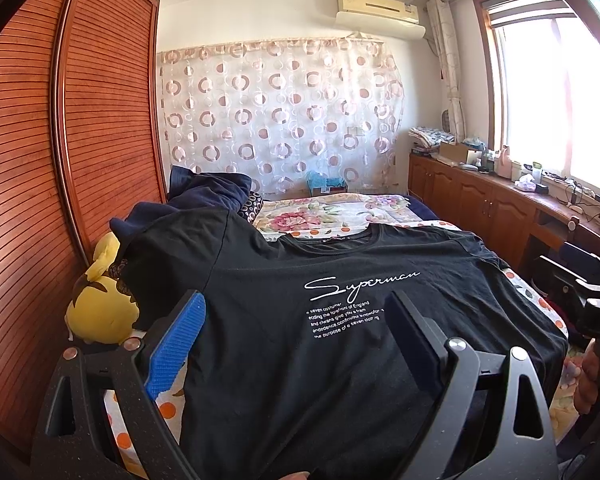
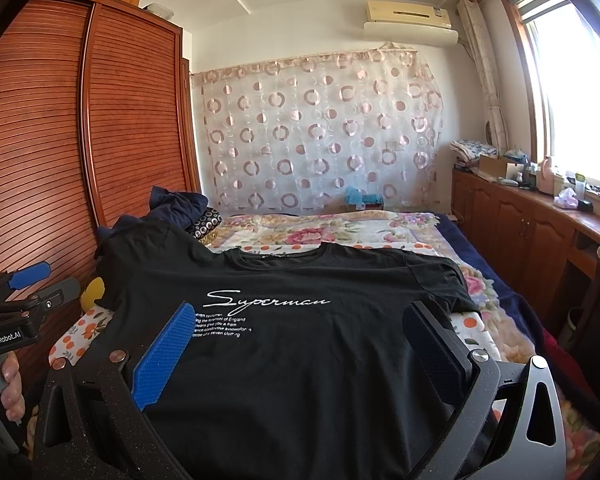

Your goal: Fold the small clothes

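Observation:
A black T-shirt (image 1: 300, 352) with white "Superman" print lies spread face up on the bed, collar away from me; it also shows in the right wrist view (image 2: 300, 360). Its left sleeve drapes over a pile at the far left. My left gripper (image 1: 296, 320) is open, hovering above the shirt's lower hem, empty. My right gripper (image 2: 300, 336) is open above the hem too, empty. The right gripper's body shows at the right edge of the left wrist view (image 1: 596, 300), and the left gripper's body shows at the left edge of the right wrist view (image 2: 16, 304).
A yellow plush toy (image 1: 100, 304) sits left of the shirt by the wooden wardrobe (image 1: 60, 140). Dark blue clothing (image 1: 208, 192) is piled at the far left. A floral quilt (image 1: 328, 212) covers the bed beyond. A cluttered wooden cabinet (image 1: 480, 196) runs along the right under the window.

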The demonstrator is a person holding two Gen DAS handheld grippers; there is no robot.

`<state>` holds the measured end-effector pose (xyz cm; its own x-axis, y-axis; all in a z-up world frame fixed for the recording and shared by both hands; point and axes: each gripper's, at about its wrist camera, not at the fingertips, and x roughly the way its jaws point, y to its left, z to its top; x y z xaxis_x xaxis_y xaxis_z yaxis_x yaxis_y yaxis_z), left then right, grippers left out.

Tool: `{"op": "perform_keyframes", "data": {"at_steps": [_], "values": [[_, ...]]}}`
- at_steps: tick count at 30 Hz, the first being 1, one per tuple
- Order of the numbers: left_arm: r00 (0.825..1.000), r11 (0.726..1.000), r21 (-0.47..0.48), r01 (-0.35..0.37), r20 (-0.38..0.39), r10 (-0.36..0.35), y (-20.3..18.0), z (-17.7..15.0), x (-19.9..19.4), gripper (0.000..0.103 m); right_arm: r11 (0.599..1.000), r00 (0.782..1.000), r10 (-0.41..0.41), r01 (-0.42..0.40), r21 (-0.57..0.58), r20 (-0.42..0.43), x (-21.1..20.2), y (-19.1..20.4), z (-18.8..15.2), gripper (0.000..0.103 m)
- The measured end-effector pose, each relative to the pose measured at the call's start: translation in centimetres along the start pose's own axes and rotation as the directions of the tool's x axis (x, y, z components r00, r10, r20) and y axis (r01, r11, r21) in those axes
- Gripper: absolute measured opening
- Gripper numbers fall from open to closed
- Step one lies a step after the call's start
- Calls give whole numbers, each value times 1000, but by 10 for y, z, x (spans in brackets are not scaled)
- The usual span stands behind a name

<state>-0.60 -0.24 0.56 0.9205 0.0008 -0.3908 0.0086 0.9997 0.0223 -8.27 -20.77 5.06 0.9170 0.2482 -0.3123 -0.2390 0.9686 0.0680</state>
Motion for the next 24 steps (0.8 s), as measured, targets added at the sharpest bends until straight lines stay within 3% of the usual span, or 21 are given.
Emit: {"op": "perform_keyframes", "data": {"at_steps": [24], "values": [[1000, 1000, 4, -2, 5, 2, -1, 1, -3, 92, 1000, 1000, 6, -6, 2, 3, 0, -1, 0, 103]]}}
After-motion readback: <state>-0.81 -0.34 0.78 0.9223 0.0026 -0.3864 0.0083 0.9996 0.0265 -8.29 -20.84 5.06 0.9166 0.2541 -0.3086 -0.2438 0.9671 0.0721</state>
